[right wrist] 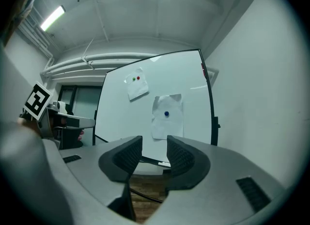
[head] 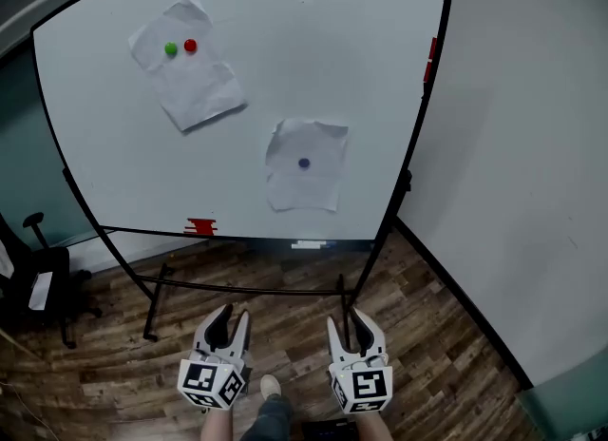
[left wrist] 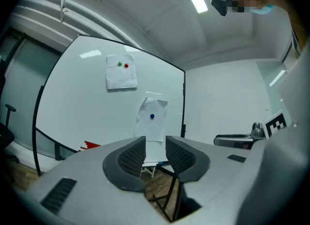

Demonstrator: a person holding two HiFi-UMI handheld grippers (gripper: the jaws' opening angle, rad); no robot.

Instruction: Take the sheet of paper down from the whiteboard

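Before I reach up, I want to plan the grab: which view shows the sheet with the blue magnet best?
The head view: the sheet with the blue magnet is largest there, whole, its crumpled edges plain. The left gripper view and the right gripper view each show it smaller, just above open jaws.

No legible text, brand or number is found in any view. The only signs are black-and-white square coded markers: one set on the left cube [head: 214, 384] of the left claw [head: 234, 316], one set on the right cube [head: 362, 388] of the right claw [head: 348, 321]. These show block patterns, not letters or digits. A red mark [head: 200, 227] low on the whiteboard [head: 114, 144] is too small to read. The upper sheet of paper [head: 195, 83] and the lower sheet of paper [head: 304, 192] show no writing that can be made out.
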